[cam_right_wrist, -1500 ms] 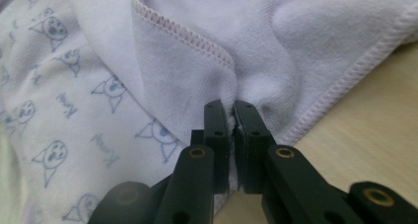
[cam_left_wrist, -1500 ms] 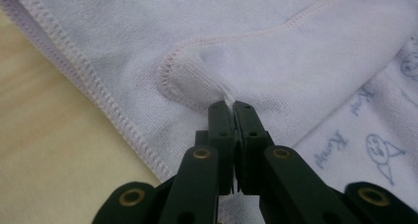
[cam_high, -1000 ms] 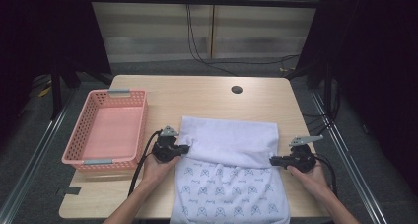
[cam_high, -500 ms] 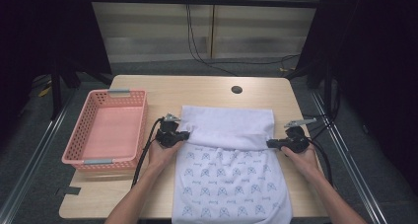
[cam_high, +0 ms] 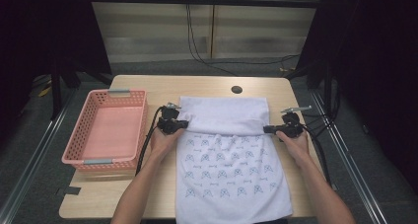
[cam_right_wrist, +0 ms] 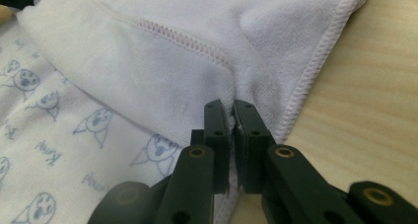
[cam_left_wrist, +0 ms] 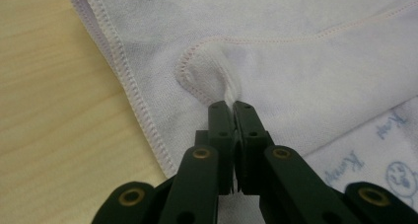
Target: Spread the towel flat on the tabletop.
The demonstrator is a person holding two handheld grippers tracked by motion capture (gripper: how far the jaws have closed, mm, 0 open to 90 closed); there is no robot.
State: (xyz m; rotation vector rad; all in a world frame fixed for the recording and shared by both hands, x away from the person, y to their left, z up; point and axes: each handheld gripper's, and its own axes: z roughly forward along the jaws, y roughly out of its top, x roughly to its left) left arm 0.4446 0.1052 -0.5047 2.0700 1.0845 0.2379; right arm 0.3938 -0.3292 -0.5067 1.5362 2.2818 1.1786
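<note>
Towel (cam_high: 231, 169) lies flat on your bench (cam_high: 207, 86), white with small blue printed figures, its near end reaching the bench's front edge; the far part is folded over toward you, showing the plain white back as a band across the cloth; your left hand-held gripper (cam_high: 183, 125) sits at the left end of that fold, jaws closed tight on a pinch of the towel's hemmed corner; in the left gripper view (cam_left_wrist: 231, 108) the cloth bunches up between the two black jaws, right beside the stitched edge, with bare wood to the left; your right hand-held gripper (cam_high: 267, 130) sits at the right end of the fold, jaws likewise clamped on the cloth; in the right gripper view (cam_right_wrist: 230, 110) a sliver of white towel is squeezed between the jaws, just inside the stitched hem, with wood showing on the right; both of your hands rest at the towel's side edges, well apart; a pink basket (cam_high: 106, 128) stands on the left part of the bench, just beside your left hand; a dark round hole (cam_high: 236, 90) sits in the bench beyond the towel.
</note>
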